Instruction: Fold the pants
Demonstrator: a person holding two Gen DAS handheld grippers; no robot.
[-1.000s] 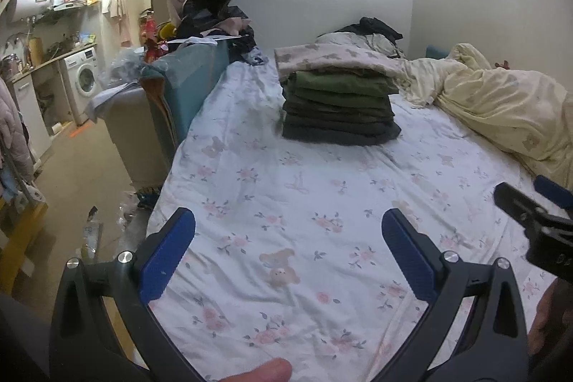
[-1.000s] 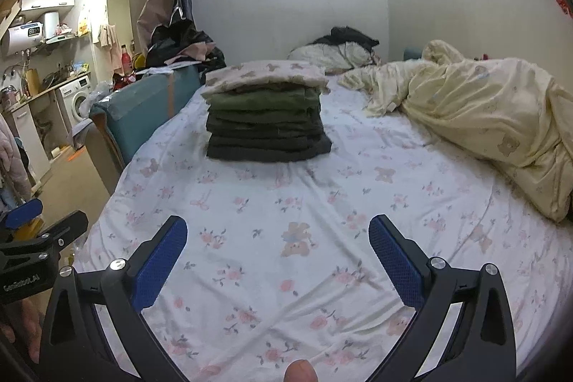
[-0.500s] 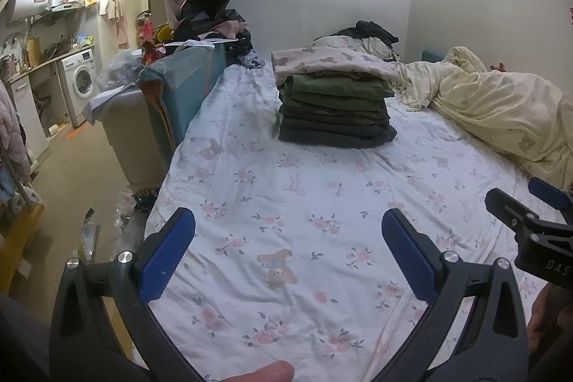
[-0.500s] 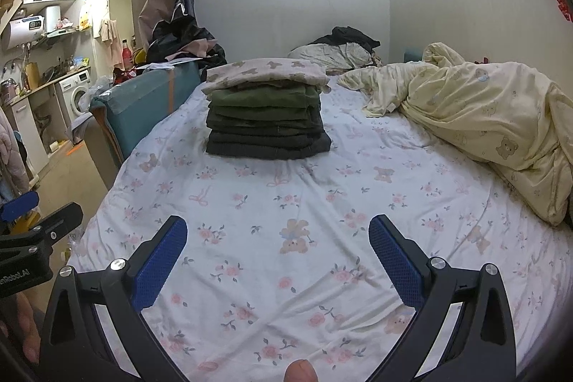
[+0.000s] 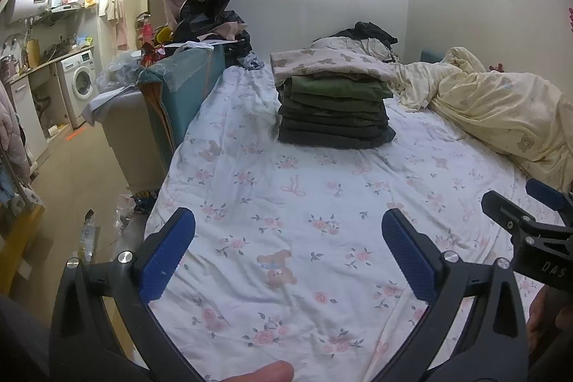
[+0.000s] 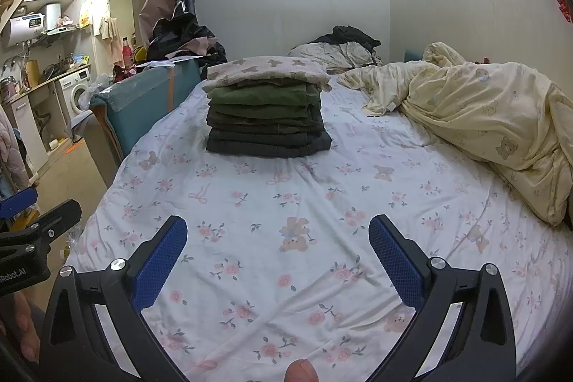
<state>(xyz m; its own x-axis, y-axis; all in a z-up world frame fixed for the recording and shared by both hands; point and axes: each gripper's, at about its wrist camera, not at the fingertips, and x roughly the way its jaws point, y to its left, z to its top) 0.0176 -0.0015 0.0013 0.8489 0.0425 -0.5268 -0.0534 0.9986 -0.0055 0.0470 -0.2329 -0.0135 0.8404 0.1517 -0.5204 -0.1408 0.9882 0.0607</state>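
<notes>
The pants (image 5: 335, 111) sit as a folded stack of dark green and grey pairs, straight ahead of both grippers and well apart from them, on the floral sheet (image 5: 286, 203). A bear-print cloth (image 5: 322, 61) lies folded on top of the stack, overhanging it. The left gripper (image 5: 288, 253) hovers over the near part of the sheet with its blue pads (image 5: 166, 255) spread wide and nothing between them. The right gripper (image 6: 277, 255) hovers likewise, its pads (image 6: 395, 262) wide apart and holding nothing. Each gripper shows at the edge of the other's view, so they are side by side. A fingertip (image 5: 261, 373) shows at the bottom edge under the left gripper. To the right of the stack and of both grippers lies a crumpled yellow duvet (image 6: 494, 117). Beyond the stack is a pillow (image 6: 333, 52) with dark clothes (image 6: 352, 36) on it. To the left of the grippers, past the bed edge, stand a teal sofa (image 5: 182, 85) and, further off, a washer (image 5: 80, 83)
</notes>
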